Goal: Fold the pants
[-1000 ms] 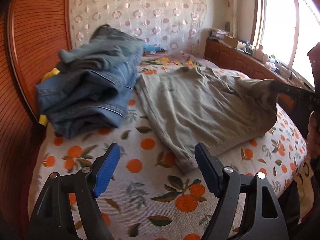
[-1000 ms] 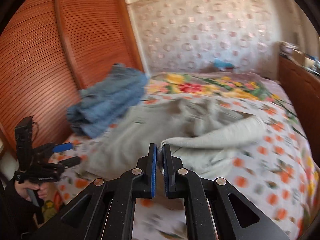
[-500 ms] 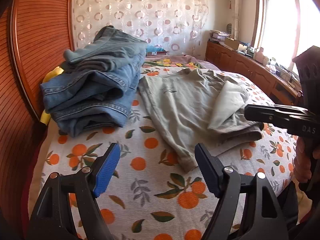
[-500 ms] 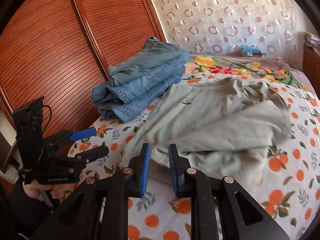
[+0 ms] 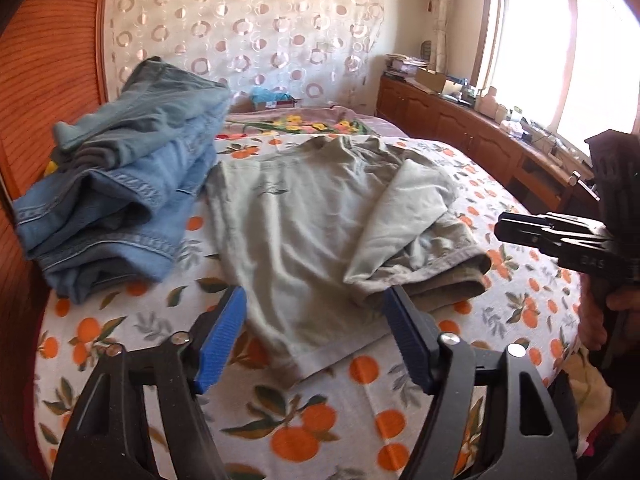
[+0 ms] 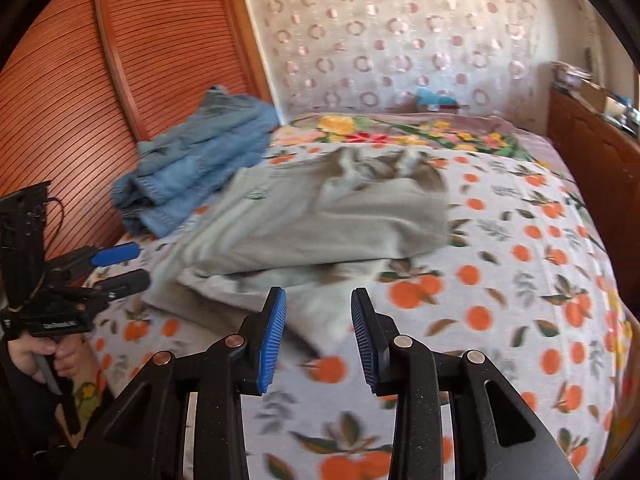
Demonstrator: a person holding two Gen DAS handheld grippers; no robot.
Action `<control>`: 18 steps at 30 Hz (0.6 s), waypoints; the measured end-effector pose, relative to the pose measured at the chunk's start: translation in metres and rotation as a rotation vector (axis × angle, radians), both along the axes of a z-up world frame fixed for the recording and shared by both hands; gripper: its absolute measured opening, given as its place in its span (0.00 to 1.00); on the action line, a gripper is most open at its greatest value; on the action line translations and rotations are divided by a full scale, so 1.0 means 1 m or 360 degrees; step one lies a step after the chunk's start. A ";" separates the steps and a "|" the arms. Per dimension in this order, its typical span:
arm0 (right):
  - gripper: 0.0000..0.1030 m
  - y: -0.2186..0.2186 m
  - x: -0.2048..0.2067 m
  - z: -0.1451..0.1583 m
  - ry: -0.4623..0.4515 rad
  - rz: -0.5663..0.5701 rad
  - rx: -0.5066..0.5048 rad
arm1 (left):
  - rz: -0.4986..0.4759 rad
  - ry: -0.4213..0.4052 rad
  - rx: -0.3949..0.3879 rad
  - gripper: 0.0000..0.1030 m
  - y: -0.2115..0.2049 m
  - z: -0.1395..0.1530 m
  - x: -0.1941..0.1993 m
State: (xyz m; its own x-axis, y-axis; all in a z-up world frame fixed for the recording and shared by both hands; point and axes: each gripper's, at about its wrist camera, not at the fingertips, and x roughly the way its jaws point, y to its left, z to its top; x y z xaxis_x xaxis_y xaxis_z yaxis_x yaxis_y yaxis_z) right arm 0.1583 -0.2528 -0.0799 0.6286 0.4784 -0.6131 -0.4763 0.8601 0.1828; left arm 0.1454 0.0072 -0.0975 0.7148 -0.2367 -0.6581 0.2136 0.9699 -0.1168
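Grey-green pants [image 5: 304, 240] lie on the bed, one end folded over onto the rest; they also show in the right wrist view [image 6: 320, 220]. My left gripper [image 5: 316, 336] is open and empty, just above the pants' near hem. My right gripper [image 6: 318, 336] is open and empty, hovering just short of the pants' near edge. Each gripper shows in the other's view: the right one [image 5: 532, 232] at the right of the bed, the left one [image 6: 116, 266] at the left.
A pile of folded blue jeans [image 5: 120, 208] sits on the bed left of the pants, against a slatted wooden wardrobe [image 6: 120, 80]. The orange-print bedspread [image 6: 520, 280] covers the bed. A wooden sideboard [image 5: 480, 136] with clutter runs under the window at right.
My right gripper opened, let go of the pants end it had carried over, and drew back. The folded end now rests on the pants. My left gripper moved closer to the hem.
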 end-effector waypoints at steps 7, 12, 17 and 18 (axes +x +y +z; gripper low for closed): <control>0.35 -0.013 0.022 0.004 -0.0026 -0.0117 -0.0045 | -0.0056 0.0009 -0.0039 0.59 -0.014 0.005 0.018; 0.35 -0.008 0.051 -0.001 -0.0009 -0.0159 -0.0092 | -0.0078 0.0042 0.0041 0.58 -0.027 -0.004 0.025; 0.35 -0.002 0.077 -0.009 0.0054 -0.0162 -0.0106 | -0.0072 0.0090 0.0072 0.55 -0.029 -0.016 0.025; 0.35 -0.002 0.081 -0.011 0.0065 -0.0154 -0.0103 | -0.0075 0.0096 0.0075 0.54 -0.029 -0.018 0.024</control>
